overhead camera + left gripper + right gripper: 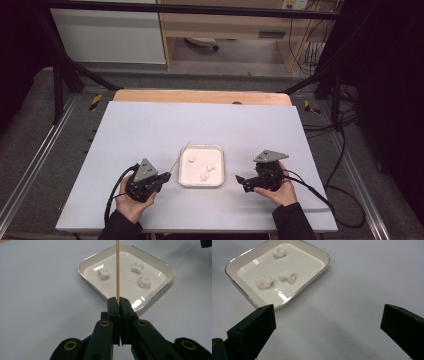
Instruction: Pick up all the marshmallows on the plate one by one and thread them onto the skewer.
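Your desk is bare apart from one shallow white tray near the middle, between your two hands. Three small white lumps lie loose and apart in it, none touched yet. Your left hand-held gripper sits just left of the tray with its jaws clamped tight on the near end of a thin wooden skewer, which slants up and away over the tray's left edge. Your right hand-held gripper waits just right of the tray, jaws spread wide with nothing between them. So the skewer is picked up and aimed; by my reading, spearing all three lumps is still ahead of you.
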Demonstrator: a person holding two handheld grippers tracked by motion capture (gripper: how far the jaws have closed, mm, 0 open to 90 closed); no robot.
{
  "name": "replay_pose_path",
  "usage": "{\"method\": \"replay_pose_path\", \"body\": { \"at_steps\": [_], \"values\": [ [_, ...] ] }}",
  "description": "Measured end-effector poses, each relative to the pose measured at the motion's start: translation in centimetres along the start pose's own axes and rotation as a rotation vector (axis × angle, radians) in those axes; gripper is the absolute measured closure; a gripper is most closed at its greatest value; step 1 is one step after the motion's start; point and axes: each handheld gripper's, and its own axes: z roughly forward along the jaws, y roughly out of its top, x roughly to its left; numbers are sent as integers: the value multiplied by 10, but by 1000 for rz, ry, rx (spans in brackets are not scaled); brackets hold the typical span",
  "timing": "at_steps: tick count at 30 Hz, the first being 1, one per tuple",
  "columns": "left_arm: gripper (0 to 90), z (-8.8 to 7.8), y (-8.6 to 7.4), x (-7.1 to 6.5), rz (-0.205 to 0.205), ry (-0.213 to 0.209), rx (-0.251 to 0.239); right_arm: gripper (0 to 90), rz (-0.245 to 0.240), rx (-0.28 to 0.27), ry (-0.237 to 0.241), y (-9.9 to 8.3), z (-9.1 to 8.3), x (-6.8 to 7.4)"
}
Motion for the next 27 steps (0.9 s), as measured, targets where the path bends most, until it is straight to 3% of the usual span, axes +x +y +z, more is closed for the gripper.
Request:
{"method": "replay_pose_path", "body": {
  "at_steps": [8, 18, 27],
  "values": [
    [888, -3, -10, 3, -15, -1, -14, 8, 47, -28, 33, 20, 17, 8],
    [888, -1, -16, 4, -30, -13, -16, 24, 28, -32, 53, 45, 45, 28],
    [888, -1, -17, 5, -36, -19, -21, 193, 22, 3, 102, 51, 76, 36]
  ]
}}
